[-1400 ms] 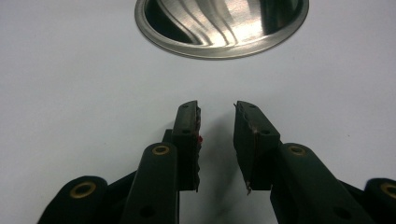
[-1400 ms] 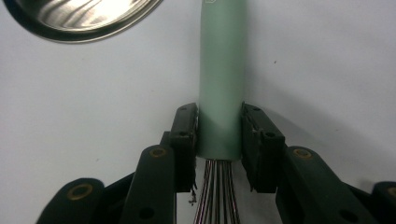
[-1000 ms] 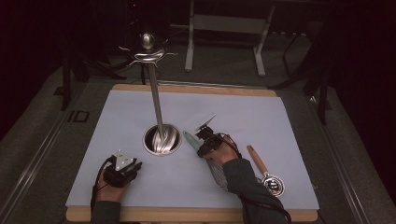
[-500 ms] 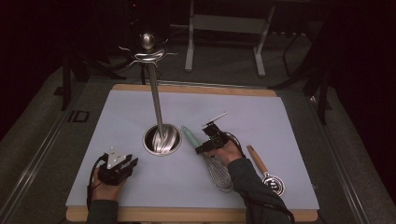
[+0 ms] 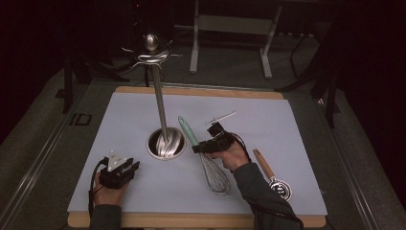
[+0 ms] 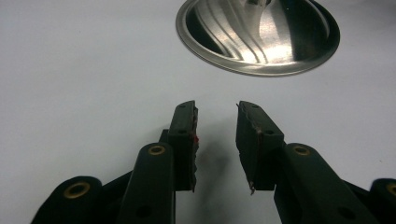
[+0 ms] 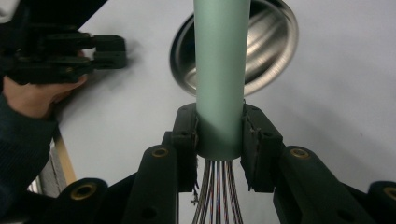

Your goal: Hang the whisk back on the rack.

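- The right tongs [image 5: 200,147] clench the mint-green handle of a whisk [image 5: 206,158]; in the right gripper view both pads press flat against the handle [image 7: 219,84] at its lower end, where the wires [image 7: 215,196] leave it.
- In the high view the whisk hangs tilted from that grip: the handle points up and away toward the far side of the counter [image 5: 287,124], and the wire balloon [image 5: 216,178] trails down toward the person, close over the pale mat.
- The right hand [image 5: 232,154] sits just right of the handle, near the middle of the counter.
- The left tongs [image 5: 134,165] are released and grasp nothing; their jaws have just been opening, and the left gripper view shows a clear gap between the two pads [image 6: 184,140] with bare mat under it.
- The left hand [image 5: 107,188] rests low at the near-left part of the counter, the tongs aimed toward the round steel base [image 5: 165,143] but apart from it.
- That base carries a tall steel post topped with a ball and hooks [image 5: 152,50]; it stands just left of the whisk handle.
- A wooden-handled strainer [image 5: 272,173] lies on the mat to the right of the right forearm, touching nothing else.
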Motion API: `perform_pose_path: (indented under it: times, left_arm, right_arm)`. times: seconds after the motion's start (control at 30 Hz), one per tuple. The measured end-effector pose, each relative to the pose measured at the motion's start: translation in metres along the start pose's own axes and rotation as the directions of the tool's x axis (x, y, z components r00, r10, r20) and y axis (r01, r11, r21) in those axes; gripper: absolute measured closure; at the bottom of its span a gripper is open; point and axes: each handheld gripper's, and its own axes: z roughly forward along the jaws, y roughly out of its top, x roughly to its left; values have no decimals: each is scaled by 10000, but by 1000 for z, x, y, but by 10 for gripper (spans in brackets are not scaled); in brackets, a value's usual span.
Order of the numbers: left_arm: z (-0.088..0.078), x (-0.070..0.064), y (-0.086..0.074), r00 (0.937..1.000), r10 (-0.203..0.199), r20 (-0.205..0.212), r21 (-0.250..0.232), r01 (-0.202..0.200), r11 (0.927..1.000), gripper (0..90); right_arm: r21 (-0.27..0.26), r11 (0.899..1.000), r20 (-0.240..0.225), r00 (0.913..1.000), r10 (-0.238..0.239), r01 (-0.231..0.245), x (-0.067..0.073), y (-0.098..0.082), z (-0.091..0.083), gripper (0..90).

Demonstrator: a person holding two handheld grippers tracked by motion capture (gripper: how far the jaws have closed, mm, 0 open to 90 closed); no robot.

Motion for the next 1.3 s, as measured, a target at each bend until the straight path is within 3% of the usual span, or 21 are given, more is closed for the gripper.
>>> perform_pose_path:
  times: [0.13, 0.3, 0.5, 0.73, 1.0, 1.07, 1.2, 1.3]
  left_arm:
    - [1, -1, 0, 9999, 118, -71, 64, -117, 9999, 683]
    - [1, -1, 0, 9999, 140, -77, 154, -139, 9998, 681]
    - [2, -3, 0, 9997, 208, -93, 182, -206, 9996, 681]
    - [2, -3, 0, 9995, 268, -135, 188, -266, 9995, 681]
    - [2, -4, 0, 9994, 292, -174, 200, -288, 9994, 681]
    - [2, -4, 1, 9994, 295, -186, 214, -291, 9993, 681]
    - [2, -4, 1, 9993, 318, -175, 232, -314, 9992, 681]
    - [2, -4, 1, 9993, 341, -168, 232, -337, 9992, 684]
  right_arm:
    - [-312, 9968, 214, 9971, -725, 731, 11, 2, -5, 692]
    - [-774, 9905, 207, 9934, -1128, 1141, 20, 5, -14, 692]
    - [-1418, 9779, -604, 9847, -1634, 1535, 26, 10, -25, 692]
    - [-2075, 9527, -543, 9698, -2379, 2221, 35, 18, -40, 692]
    - [-2491, 9242, -319, 9513, -3066, 2895, 44, 28, -54, 691]
    - [-2489, 9216, -238, 9494, -3131, 2978, 45, 31, -56, 691]
    - [-2548, 9080, -97, 9381, -3462, 3325, 49, 35, -61, 691]
    - [-2640, 8924, -30, 9249, -3802, 3660, 53, 38, -64, 691]
